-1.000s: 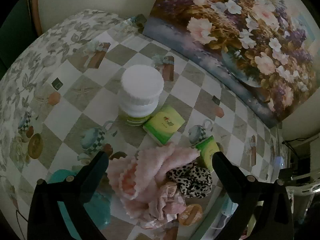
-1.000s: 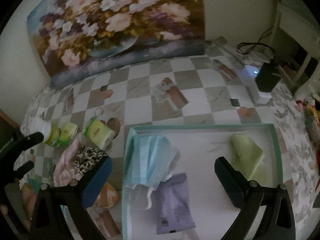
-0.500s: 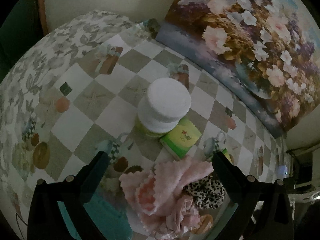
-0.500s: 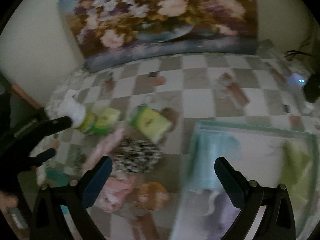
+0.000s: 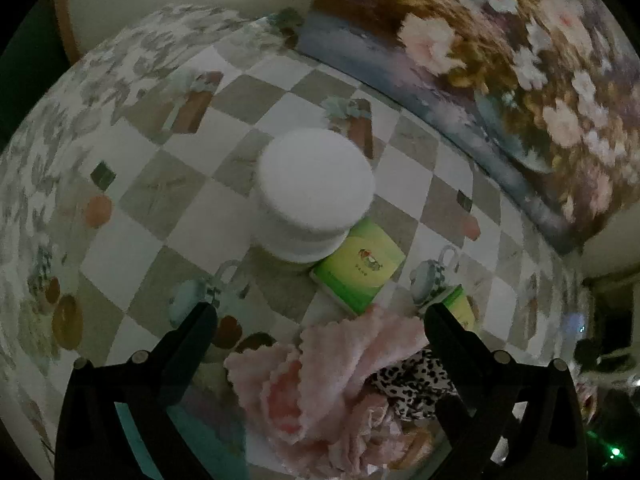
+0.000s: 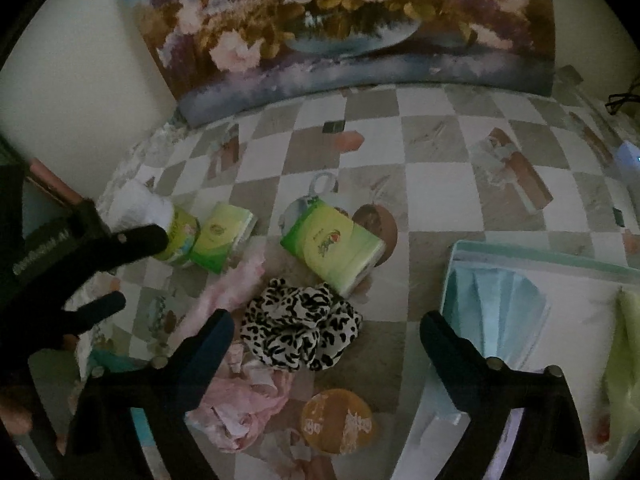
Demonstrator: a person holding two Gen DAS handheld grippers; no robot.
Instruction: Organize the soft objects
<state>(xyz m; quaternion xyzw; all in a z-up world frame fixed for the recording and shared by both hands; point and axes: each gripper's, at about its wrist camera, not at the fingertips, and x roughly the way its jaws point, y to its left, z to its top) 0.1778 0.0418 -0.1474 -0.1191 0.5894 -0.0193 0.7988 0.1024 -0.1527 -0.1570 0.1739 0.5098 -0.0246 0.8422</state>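
The right gripper (image 6: 326, 332) points down at the table, its black jaws wide apart and closing, with a black-and-white leopard-print fabric scrunchie (image 6: 300, 326) lying between them, untouched. Just left of it lies a crumpled pink fleecy cloth (image 5: 320, 376). The left gripper (image 5: 318, 316) hangs over that cloth, jaws apart, gripping nothing. Beyond stand green tissue packs (image 6: 334, 250) and a white-capped jar (image 5: 314, 196). A pale teal tray (image 6: 540, 258) to the right holds a blue face mask (image 6: 496, 308).

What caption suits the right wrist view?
Open right gripper, closing, above leopard-print scrunchie beside green tissue pack.
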